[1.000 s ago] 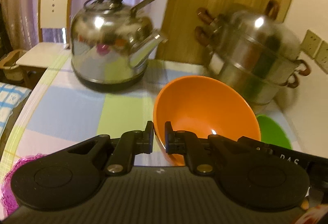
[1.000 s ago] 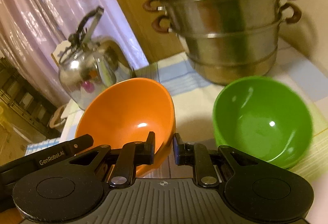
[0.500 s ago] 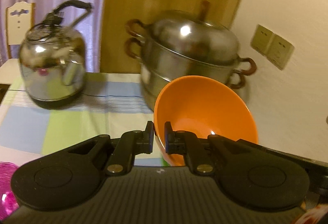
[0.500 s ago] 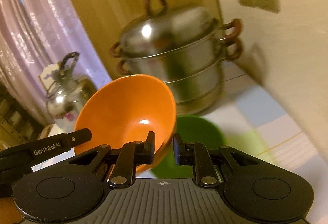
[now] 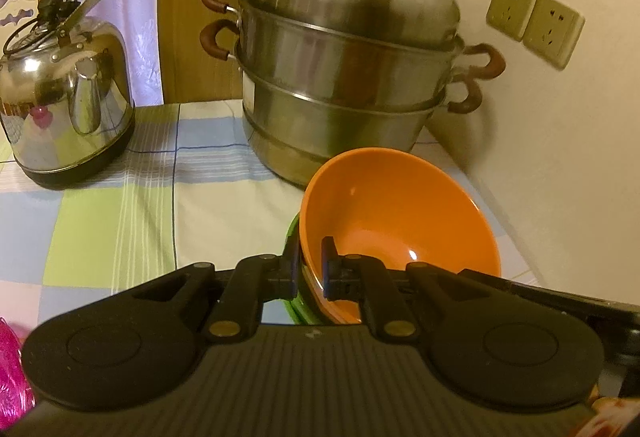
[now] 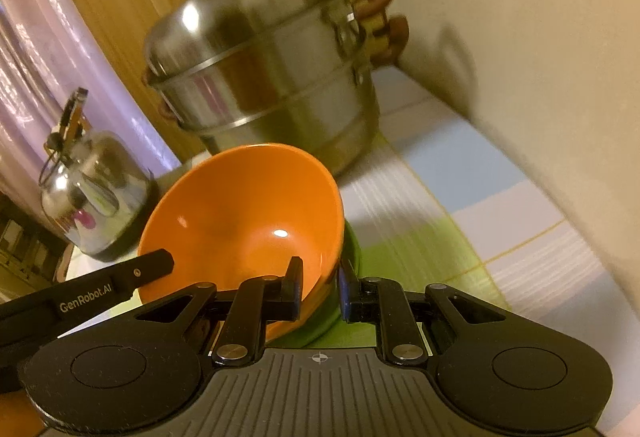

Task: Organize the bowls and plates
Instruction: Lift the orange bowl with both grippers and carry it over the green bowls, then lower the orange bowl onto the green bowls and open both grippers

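Gripping the rim of the orange bowl (image 5: 396, 213) from opposite sides, both claws have one finger inside the bowl and one outside it. The left claw (image 5: 311, 269) is clamped on the near-left part of the rim; in the right wrist view the right claw (image 6: 318, 287) straddles the near-right part of the rim, and it looks clamped too, though a small gap shows beside the outer finger. The left claw's long black body, marked GenRobot.AI, reaches in from the left edge of the right wrist view.

The orange bowl is tilted, its opening turned up and toward the cameras, and it sits nested in the green bowl (image 5: 293, 237), of which only a thin green edge shows beneath and beside it. In the right wrist view that green edge (image 6: 352, 249) peeks out at the orange bowl's right side. Whether the two bowls touch all the way round cannot be told.

Both bowls are on the table (image 5: 224, 205), which is covered with a checked cloth in pale blue, green and white. Just behind them stands a tall steel steamer pot (image 5: 348, 77) with brown handles, lid on. A shiny kettle (image 5: 68, 105) stands well apart at the left. Two wall sockets (image 5: 534, 21) sit on the cream wall to the right.
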A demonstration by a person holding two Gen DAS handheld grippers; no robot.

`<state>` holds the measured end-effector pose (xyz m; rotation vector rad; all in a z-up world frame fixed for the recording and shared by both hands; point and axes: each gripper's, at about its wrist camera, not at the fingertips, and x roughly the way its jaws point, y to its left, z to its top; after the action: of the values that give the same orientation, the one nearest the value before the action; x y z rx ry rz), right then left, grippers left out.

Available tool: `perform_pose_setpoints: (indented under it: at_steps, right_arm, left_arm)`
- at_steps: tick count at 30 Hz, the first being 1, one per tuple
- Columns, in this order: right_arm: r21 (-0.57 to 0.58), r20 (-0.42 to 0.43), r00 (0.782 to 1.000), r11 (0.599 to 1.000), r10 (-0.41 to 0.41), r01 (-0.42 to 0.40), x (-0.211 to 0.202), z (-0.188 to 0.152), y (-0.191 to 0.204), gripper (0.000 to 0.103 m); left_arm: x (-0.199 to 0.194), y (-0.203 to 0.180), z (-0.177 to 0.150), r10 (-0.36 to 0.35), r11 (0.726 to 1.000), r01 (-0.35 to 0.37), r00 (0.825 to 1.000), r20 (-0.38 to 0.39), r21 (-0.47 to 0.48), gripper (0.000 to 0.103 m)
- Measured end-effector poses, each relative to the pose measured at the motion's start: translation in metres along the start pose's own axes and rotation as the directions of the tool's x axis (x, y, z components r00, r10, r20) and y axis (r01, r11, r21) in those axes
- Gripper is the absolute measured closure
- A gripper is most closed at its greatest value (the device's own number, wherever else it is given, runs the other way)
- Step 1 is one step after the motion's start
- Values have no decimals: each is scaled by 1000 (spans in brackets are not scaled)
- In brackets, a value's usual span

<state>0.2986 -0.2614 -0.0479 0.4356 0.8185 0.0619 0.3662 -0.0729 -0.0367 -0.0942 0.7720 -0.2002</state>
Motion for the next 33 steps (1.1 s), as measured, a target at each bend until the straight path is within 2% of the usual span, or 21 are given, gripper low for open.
perform_pose_setpoints:
  at_steps: [4, 16, 18, 19, 21, 24, 26, 28, 33]
  right_arm:
    - [14, -32, 999, 1000, 6, -5, 12, -3, -8, 85]
    - [3, -43, 999, 1000, -3, 3, 26, -4, -10, 85]
    - [4, -37, 999, 1000, 8, -8, 26, -4, -12, 78]
    - [13, -29, 999, 1000, 23, -23, 26, -5, -14, 75]
    - [25, -16, 999, 999, 32, -32, 22, -6, -16, 56]
    - [37, 16, 999, 999, 30, -30, 7, -8, -17, 54]
    - [52, 37, 999, 998, 32, -34, -6, -11, -19, 53]
    - [52, 54, 998, 998, 31, -34, -24, -18, -17, 52]
    - [64, 76, 997, 998, 19, -24, -68, -48, -13, 46]
  left_arm:
    - [8, 1, -2, 5, 1000, -5, 1000, -9, 9, 94]
    - [21, 2, -10, 21, 1000, -21, 999, -29, 21, 93]
    - [17, 3, -11, 14, 1000, -14, 1000, -20, 10, 92]
    - [13, 4, -11, 13, 1000, -13, 1000, -12, 3, 88]
    - [2, 5, -12, 6, 1000, -6, 1000, 2, -12, 85]
    - [-21, 9, -19, -10, 999, 11, 999, 32, -51, 82]
    - [-38, 11, -26, -17, 997, 21, 999, 50, -76, 76]
    - [-58, 14, -38, -24, 994, 31, 998, 66, -108, 66]
    - [-98, 15, -69, -41, 988, 49, 997, 61, -147, 54]
